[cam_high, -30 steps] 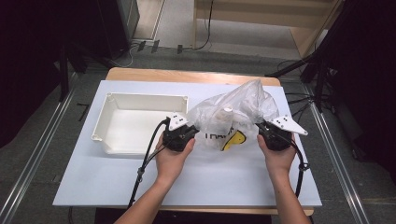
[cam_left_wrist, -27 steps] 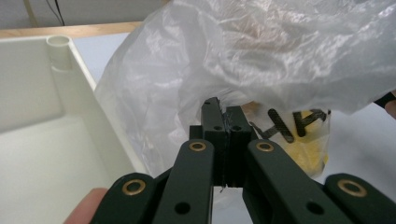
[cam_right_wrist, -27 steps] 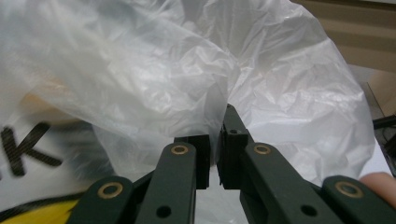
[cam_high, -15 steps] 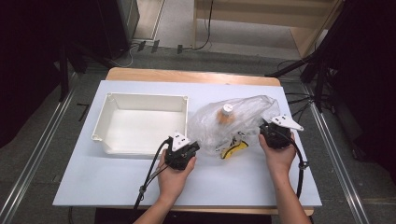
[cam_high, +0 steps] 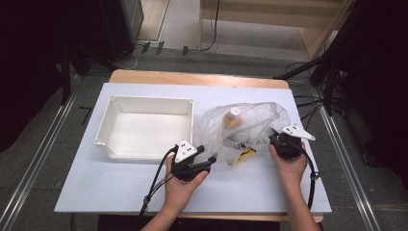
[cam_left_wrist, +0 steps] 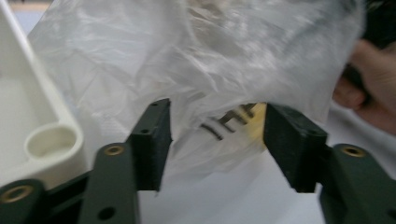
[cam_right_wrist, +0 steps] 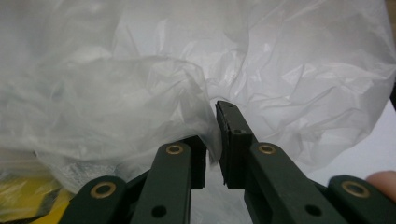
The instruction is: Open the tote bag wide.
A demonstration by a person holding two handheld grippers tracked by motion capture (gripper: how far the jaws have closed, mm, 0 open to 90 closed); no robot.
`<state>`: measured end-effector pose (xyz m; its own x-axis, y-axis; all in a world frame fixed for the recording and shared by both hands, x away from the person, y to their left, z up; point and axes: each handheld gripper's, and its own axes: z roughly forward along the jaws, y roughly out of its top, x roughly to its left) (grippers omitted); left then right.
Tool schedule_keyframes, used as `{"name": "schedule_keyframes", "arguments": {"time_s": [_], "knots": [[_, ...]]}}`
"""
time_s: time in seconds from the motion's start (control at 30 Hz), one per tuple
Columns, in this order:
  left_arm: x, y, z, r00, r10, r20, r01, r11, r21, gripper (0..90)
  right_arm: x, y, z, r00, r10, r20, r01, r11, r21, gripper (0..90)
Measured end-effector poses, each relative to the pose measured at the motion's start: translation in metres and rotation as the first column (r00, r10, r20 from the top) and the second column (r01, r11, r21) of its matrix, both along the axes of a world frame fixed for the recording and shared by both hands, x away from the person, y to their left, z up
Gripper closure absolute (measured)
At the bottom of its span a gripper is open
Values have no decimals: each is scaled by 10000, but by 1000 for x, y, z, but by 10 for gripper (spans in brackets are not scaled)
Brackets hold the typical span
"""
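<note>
The right hand-held gripper pinches the bag beside the tray. The left hand-held gripper gapes wide, empty, at the bag's near edge. Likely step: regrasping; next, close on plastic.

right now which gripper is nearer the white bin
Left. The left gripper sits just off the white bin at its near right corner; the right gripper is beyond the plastic bag.
</note>
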<state>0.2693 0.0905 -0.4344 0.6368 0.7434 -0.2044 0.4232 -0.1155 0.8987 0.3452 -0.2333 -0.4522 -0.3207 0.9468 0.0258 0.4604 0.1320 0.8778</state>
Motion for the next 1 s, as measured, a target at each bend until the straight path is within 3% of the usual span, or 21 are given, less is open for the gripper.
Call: {"name": "schedule_keyframes", "arguments": {"time_s": [0.1,0.3,0.4,0.57,0.67,0.8,0.9,1.0], "knots": [[-8,-2,13,9984,-80,559,90,9998,-186,321,-4,2,3,9998,86,205,-84,9999,-97,834],[-15,-5,32,9959,-13,899,43,9994,-339,207,-8,5,0,9996,116,271,-113,9999,-122,833],[-10,-12,42,9950,59,998,-54,10000,-53,180,-8,5,-2,9997,85,221,-83,9999,-127,833],[11,-27,43,9978,340,566,-386,9958,827,187,-9,6,-1,9996,163,241,-160,9998,-126,825],[23,-31,40,9942,991,414,-1039,9855,1345,395,-12,4,3,9986,332,405,-333,9994,33,765],[32,-28,40,9954,905,320,-942,9847,1464,682,-18,-3,13,9961,450,757,-500,9966,657,518],[38,-25,43,9961,830,306,-867,9855,1457,825,-23,-6,22,9927,561,1067,-655,9941,865,440],[41,-24,45,9965,759,359,-803,9860,1461,900,-29,-5,31,9882,618,1401,-732,9943,776,383]]}}
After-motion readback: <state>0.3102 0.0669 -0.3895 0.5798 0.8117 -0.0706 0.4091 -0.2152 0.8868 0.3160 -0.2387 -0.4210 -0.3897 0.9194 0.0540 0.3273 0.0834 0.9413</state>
